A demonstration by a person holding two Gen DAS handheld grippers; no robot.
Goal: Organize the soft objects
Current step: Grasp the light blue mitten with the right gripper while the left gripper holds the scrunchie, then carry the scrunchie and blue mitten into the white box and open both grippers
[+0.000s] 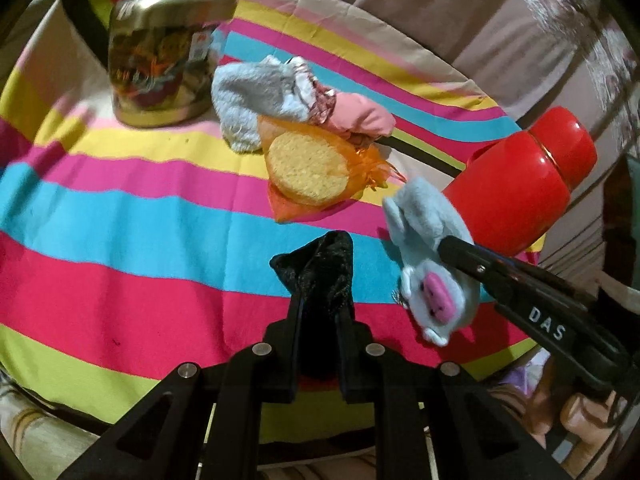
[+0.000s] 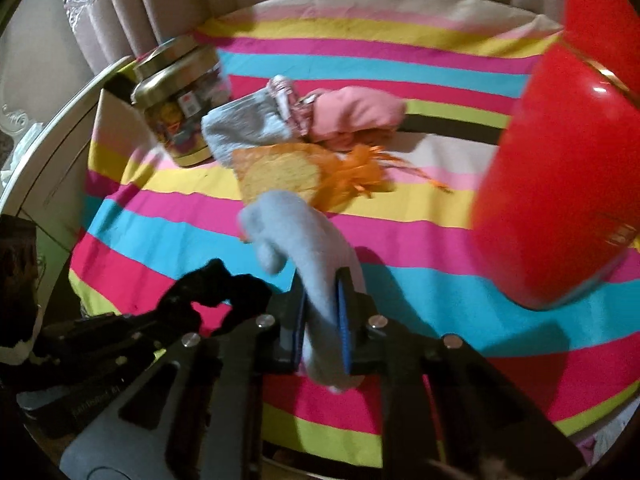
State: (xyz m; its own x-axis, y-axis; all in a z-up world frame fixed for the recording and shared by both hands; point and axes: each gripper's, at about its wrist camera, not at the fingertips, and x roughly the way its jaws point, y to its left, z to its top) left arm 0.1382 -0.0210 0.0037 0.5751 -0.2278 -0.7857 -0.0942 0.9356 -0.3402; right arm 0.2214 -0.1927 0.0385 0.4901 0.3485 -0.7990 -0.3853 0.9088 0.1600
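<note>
My left gripper (image 1: 322, 308) is shut on a black velvety cloth (image 1: 320, 264) that sticks up between its fingers, lifted off the striped cloth. My right gripper (image 2: 322, 300) is shut on a light blue plush toy (image 2: 296, 236). In the left wrist view this toy (image 1: 428, 264) shows a pink snout and hangs from the right gripper (image 1: 452, 248) beside the red bottle. Behind them lies a pile: a fluffy pale blue sock (image 1: 252, 96), a pink cloth (image 1: 360, 116) and an orange mesh bag with a yellow sponge (image 1: 308, 168).
A gold-lidded glass jar (image 1: 160, 60) stands at the back left of the round table under a striped cloth (image 1: 120, 220). A red bottle (image 1: 528, 184) stands at the right, close to the right gripper. Curtains hang behind the table.
</note>
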